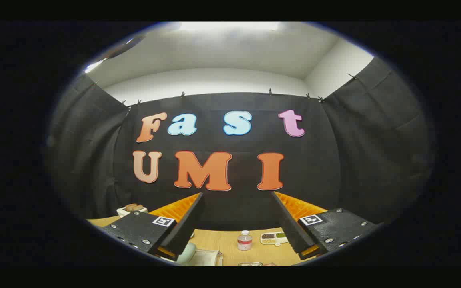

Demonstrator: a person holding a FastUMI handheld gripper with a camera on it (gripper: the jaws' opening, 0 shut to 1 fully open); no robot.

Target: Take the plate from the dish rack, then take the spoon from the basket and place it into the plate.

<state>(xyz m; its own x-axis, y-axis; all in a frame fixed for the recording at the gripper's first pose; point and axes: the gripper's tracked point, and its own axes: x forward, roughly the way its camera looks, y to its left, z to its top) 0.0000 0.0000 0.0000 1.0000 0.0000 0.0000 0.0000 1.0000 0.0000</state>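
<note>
gripper point(236, 216) – 2 fingers spread wide, holding nothing | table point(222, 242) (wooden) – small bottle point(244, 240) beyond fingers

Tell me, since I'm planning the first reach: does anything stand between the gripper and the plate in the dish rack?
Cannot tell: the open gripper, holding nothing, points at the booth wall. On the table between and beyond its fingers stand a small bottle and a compartment tray; no plate or rack can be made out.

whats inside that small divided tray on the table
The divided tray holds dark, tan and green fillings. One finger of the open claw covers its far end.
</note>
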